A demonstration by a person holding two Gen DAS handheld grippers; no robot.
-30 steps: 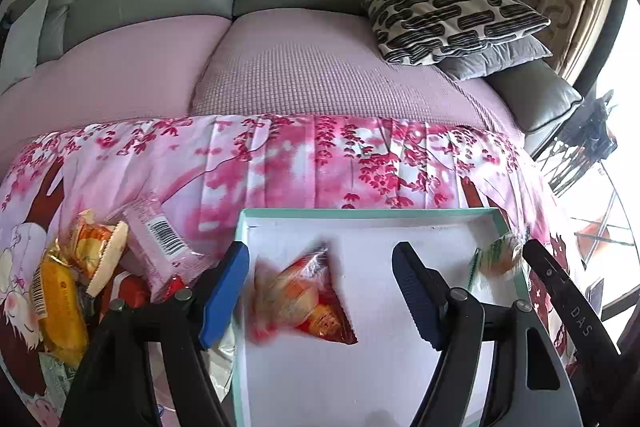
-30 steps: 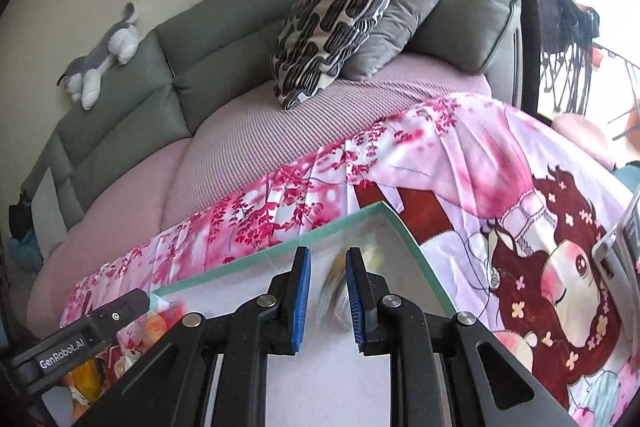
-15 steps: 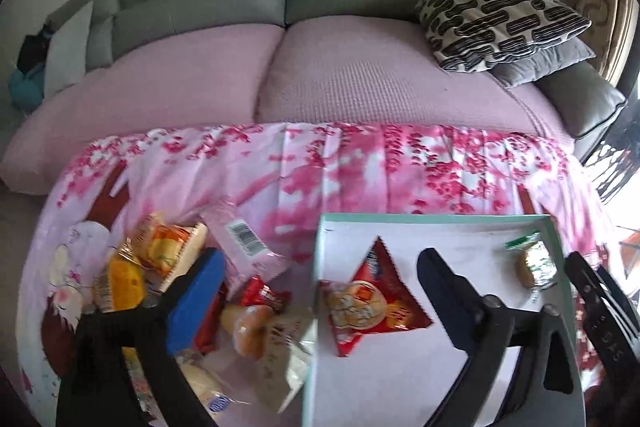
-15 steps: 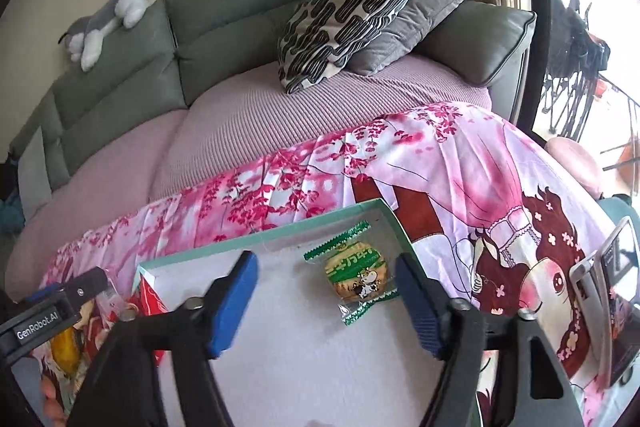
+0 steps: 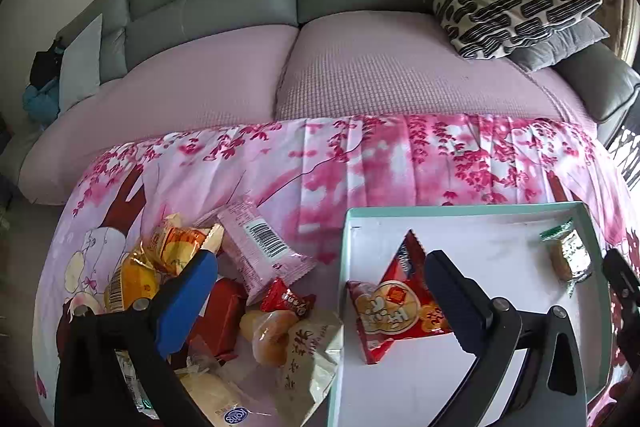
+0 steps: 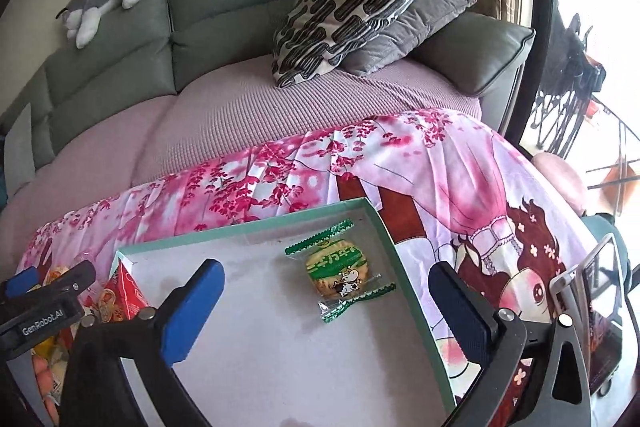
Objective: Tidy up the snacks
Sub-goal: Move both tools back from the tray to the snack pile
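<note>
Jaws of left gripper (image 5: 320,301) and right gripper (image 6: 326,309) just opened wide, holding nothing.

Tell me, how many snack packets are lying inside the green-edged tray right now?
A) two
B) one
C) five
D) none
A: only the red triangular packet and the green-wrapped biscuit lie in the tray; the other snacks sit in a pile on the cloth beside it.
</note>
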